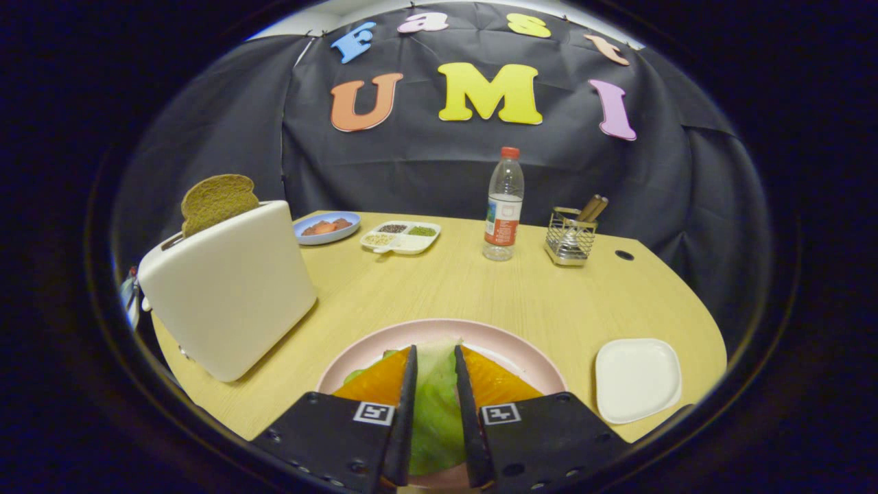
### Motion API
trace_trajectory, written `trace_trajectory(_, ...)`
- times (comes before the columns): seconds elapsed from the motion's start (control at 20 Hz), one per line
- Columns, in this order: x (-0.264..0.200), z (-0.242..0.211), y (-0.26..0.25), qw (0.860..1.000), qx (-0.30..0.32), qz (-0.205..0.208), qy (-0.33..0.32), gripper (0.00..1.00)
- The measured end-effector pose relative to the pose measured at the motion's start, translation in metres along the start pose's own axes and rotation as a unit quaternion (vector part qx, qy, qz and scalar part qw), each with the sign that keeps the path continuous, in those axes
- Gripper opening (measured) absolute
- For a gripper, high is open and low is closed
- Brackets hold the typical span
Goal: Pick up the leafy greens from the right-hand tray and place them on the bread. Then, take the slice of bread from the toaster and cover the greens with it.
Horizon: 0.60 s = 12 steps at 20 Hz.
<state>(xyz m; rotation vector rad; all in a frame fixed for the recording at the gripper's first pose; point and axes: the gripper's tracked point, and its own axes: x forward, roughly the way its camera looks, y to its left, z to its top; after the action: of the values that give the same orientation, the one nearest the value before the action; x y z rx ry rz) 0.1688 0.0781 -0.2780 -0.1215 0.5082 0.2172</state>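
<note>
- Gripper (435, 374) fingers stand slightly parted with the lettuce leaf (435, 405) between them; whether both press on it cannot be told.
- Lettuce leaf lies lengthwise along the fingers, over the pink plate (521, 351), orange filling showing either side.
- White tray (636, 379) sits right of the plate, bare.
- Toaster (230, 288) stands ahead and to the left, bread slice (217, 200) upright in its slot; judged next target, reached by swinging left.
</note>
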Motion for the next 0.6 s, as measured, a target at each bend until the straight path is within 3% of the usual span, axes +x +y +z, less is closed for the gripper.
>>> trace_trajectory(0.25,-0.025,0.014,0.003,1.000,-0.008,-0.005,-0.021,0.93)
trace_trajectory(0.3,-0.034,0.020,0.005,0.999,-0.012,-0.008,-0.030,0.96)
trace_trajectory(0.6,-0.092,0.066,0.045,0.996,-0.024,-0.001,-0.083,0.97)
